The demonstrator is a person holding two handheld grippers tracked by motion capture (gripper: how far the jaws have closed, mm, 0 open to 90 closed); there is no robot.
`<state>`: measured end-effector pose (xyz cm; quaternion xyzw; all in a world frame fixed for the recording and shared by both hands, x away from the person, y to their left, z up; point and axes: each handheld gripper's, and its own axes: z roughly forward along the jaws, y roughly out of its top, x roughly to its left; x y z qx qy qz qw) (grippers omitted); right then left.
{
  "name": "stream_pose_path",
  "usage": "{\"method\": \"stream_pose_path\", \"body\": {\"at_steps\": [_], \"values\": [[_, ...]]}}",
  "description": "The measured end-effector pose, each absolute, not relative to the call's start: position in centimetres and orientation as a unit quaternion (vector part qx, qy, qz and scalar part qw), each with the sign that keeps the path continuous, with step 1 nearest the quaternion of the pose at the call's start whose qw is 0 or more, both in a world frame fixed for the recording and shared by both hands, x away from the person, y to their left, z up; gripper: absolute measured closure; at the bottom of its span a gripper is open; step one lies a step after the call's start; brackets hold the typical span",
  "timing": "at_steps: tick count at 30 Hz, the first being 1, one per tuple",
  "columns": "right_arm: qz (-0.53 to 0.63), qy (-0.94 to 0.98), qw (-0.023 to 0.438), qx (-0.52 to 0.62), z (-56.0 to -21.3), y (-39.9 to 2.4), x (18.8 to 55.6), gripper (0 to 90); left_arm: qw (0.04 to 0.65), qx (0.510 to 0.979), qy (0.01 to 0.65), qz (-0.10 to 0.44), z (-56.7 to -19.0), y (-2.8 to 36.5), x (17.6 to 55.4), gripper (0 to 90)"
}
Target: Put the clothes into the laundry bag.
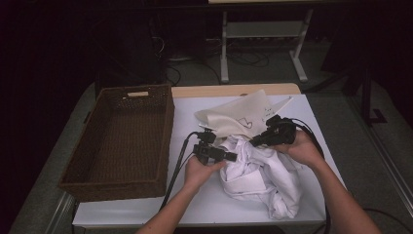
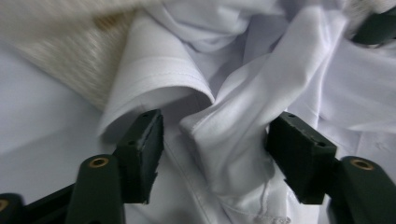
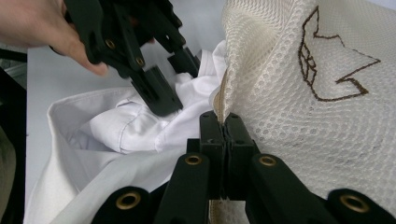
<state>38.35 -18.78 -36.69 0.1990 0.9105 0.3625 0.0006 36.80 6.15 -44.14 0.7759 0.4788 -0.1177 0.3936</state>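
On table — right hand-held gripper (image 3: 226, 126) clamped on mesh bag (image 3: 299, 93) edge; left hand-held gripper (image 2: 215, 140) wide open, straddling white shirt (image 2: 243, 121) fold

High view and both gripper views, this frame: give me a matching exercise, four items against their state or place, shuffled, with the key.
Items:
1. left gripper
2. right gripper
3. wicker basket
4. white garment

States or places:
A. empty, at the table's left side
B. jaws open around a fold of white cloth
C. crumpled on the table between the two hands
D. jaws shut on the edge of the cream mesh bag

Pairs: 1-B, 2-D, 3-A, 4-C
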Motion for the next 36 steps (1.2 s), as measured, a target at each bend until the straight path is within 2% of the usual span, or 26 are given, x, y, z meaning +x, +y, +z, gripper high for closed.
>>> {"method": "stream_pose_path", "body": {"at_steps": [3,6,9,13,17,22,24,28,30,34,36], "values": [[0.362,0.911,-0.002,0.197,-36.8,-18.7,38.5,88.4,0.395,0.771,0.484,-0.122,-44.8,5.9,37.3,49.8],[0.36,0.913,-0.005,0.192,-37.1,-18.3,38.5,88.4,0.415,0.757,0.485,-0.136,-45.2,6.1,37.8,73.9],[0.359,0.914,-0.002,0.186,-37.0,-18.1,38.3,88.5,0.421,0.765,0.472,-0.124,-44.7,6.1,37.5,81.4],[0.362,0.915,0.001,0.179,-36.5,-18.0,37.7,88.5,0.441,0.767,0.449,-0.125,-43.4,6.3,36.6,83.0],[0.355,0.922,0.011,0.153,-35.6,-17.6,35.9,88.5,0.473,0.776,0.393,-0.142,-40.5,7.0,34.5,83.6],[0.375,0.92,-0.005,0.112,-33.8,-16.1,33.4,88.6,0.472,0.793,0.363,-0.129,-39.2,7.0,33.3,83.5],[0.38,0.92,-0.013,0.096,-33.5,-15.2,32.9,88.7,0.478,0.785,0.374,-0.127,-39.8,6.8,33.8,83.5],[0.401,0.908,-0.024,0.118,-33.8,-14.8,34.1,88.7,0.491,0.758,0.424,-0.074,-41.3,5.7,36.1,83.3],[0.409,0.901,-0.033,0.139,-34.3,-15.0,35.2,88.7,0.486,0.753,0.443,-0.025,-41.9,5.2,37.1,82.4],[0.399,0.902,-0.025,0.163,-35.1,-15.6,36.6,88.7,0.486,0.748,0.452,-0.027,-42.1,5.4,37.7,79.8],[0.393,0.903,-0.018,0.172,-35.4,-16.1,37.0,88.7,0.476,0.756,0.448,-0.028,-41.7,5.8,37.4,74.7]]}}
